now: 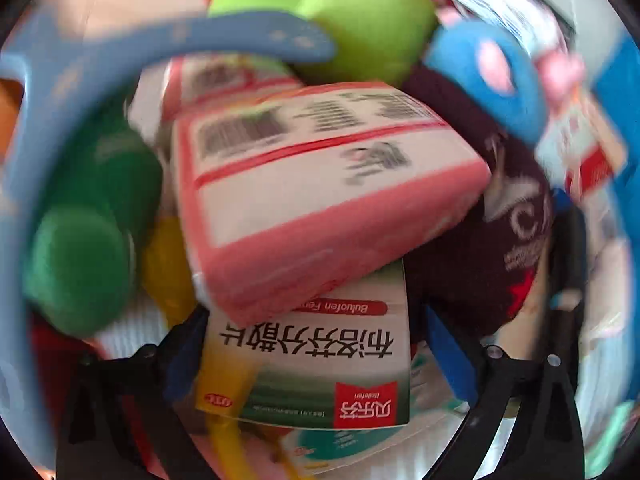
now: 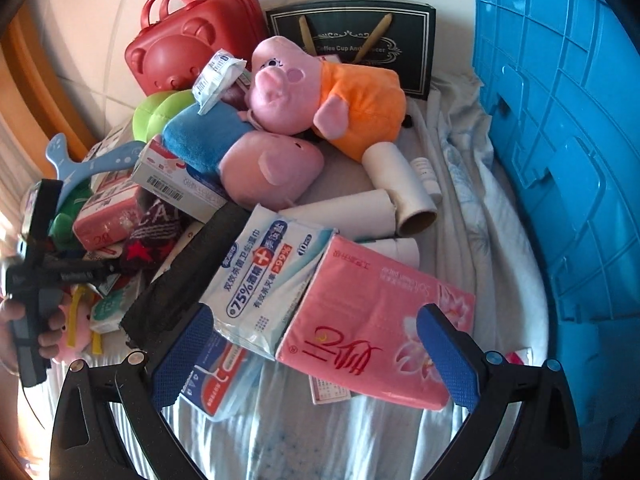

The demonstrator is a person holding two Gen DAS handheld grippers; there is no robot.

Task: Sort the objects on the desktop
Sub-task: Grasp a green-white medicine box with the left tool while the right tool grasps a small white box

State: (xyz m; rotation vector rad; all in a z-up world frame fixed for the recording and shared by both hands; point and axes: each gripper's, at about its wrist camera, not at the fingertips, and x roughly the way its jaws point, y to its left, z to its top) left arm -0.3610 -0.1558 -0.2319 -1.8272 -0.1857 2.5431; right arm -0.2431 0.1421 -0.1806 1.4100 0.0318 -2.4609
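Observation:
In the left wrist view my left gripper (image 1: 316, 360) is open, its fingers on either side of a white and green medicine box (image 1: 320, 364) low in the pile. A pink-edged box (image 1: 320, 200) lies tilted on top of that box. In the right wrist view my right gripper (image 2: 316, 344) is open just above a pink tissue pack (image 2: 372, 320), with a white wet-wipes pack (image 2: 268, 280) beside it. The left gripper and the hand holding it show at the left edge of the right wrist view (image 2: 36, 276).
The pile holds two pink pig plush toys (image 2: 320, 96), a green plush (image 1: 92, 240), a dark knit item (image 1: 500, 248), a blue hanger (image 1: 120, 52), cardboard tubes (image 2: 400, 188), a red bear case (image 2: 188, 44) and a black gift box (image 2: 352, 40). A blue plastic crate (image 2: 568, 160) stands at the right.

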